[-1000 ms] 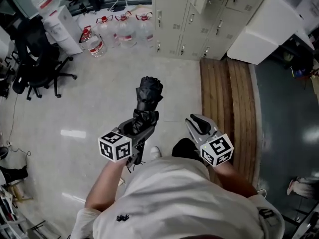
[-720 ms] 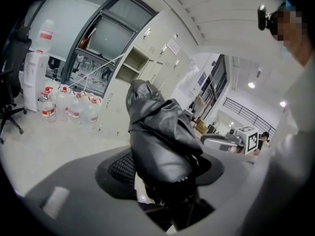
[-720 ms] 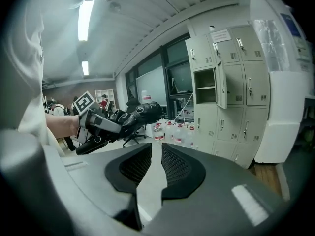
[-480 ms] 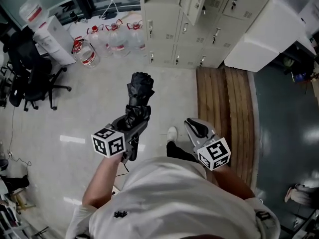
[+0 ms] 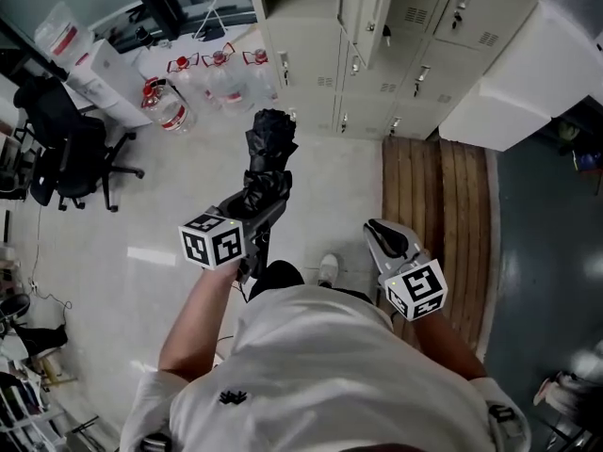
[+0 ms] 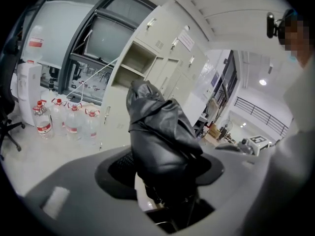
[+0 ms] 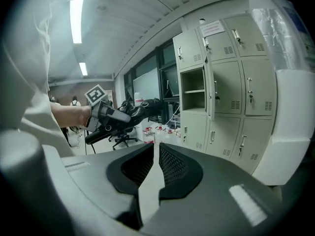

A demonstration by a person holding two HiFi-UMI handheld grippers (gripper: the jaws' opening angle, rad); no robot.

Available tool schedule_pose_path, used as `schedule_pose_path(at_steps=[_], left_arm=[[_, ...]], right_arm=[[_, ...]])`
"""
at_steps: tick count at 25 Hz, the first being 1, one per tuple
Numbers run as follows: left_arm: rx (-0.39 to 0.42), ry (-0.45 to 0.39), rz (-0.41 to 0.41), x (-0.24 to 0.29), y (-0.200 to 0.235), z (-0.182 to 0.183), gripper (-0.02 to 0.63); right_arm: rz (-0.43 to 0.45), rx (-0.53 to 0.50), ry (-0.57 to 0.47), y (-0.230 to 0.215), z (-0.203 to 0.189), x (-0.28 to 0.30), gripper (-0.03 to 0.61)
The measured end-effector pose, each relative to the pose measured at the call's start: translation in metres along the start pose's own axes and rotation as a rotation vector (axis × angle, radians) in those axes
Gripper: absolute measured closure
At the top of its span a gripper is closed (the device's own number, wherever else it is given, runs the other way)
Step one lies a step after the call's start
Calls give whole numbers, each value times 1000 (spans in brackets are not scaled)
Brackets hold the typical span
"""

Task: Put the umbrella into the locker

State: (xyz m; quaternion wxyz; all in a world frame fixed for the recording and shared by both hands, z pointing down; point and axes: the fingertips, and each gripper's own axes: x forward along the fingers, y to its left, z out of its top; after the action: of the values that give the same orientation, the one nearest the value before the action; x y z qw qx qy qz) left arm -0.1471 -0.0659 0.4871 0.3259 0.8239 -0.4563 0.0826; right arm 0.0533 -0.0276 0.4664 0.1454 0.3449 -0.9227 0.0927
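Left gripper point(image 5: 252, 213) jaws are clamped on the lower part of the folded black umbrella point(image 5: 268, 149). In the left gripper view the left gripper point(image 6: 167, 173) has the umbrella point(image 6: 160, 136) filling the space between both jaws, with the crumpled fabric rising up the centre of the frame. In the head view the umbrella projects from the jaws toward the top of the frame, its far end lying over the pale floor point(image 5: 170, 205), just below the base of the lockers point(image 5: 424, 36).

Right gripper point(image 5: 386, 238) sits at lower right of centre in the head view, well apart from the umbrella. In the right gripper view the right gripper point(image 7: 153, 163) has its jaws drawn almost together, with only a thin slit between the pads and nothing held in it.

Lockers occupy the top centre and top right of the head view. One door point(image 5: 363, 12) there stands ajar. The right gripper view shows one open compartment point(image 7: 193, 93) with a shelf inside, right of centre; the left gripper view shows an open compartment point(image 6: 139, 63) above and left of the umbrella.

Wooden platform point(image 5: 438, 201) runs down the right of the head view, below the lockers. Water bottles point(image 5: 217, 73) stand in a row on the floor at upper left. An office chair point(image 5: 71, 149) stands at the left edge.
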Motion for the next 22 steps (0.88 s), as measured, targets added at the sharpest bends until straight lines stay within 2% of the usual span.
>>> schedule_pose_path(at_steps=[5,11,15,22], left_arm=[[17,14,31,51,29,45,287],[42,13,44,117,78,112,287],[50,31,40,165,117,161,287],[117,55,56,261,177,265,287]], right_arm=[[-41,19,14,-37,5,11,543],[-134,50,22,-86,13,37,543],[-202,74,20,-118,33,64,543],[-342,117,-22,-169,75,104,543]])
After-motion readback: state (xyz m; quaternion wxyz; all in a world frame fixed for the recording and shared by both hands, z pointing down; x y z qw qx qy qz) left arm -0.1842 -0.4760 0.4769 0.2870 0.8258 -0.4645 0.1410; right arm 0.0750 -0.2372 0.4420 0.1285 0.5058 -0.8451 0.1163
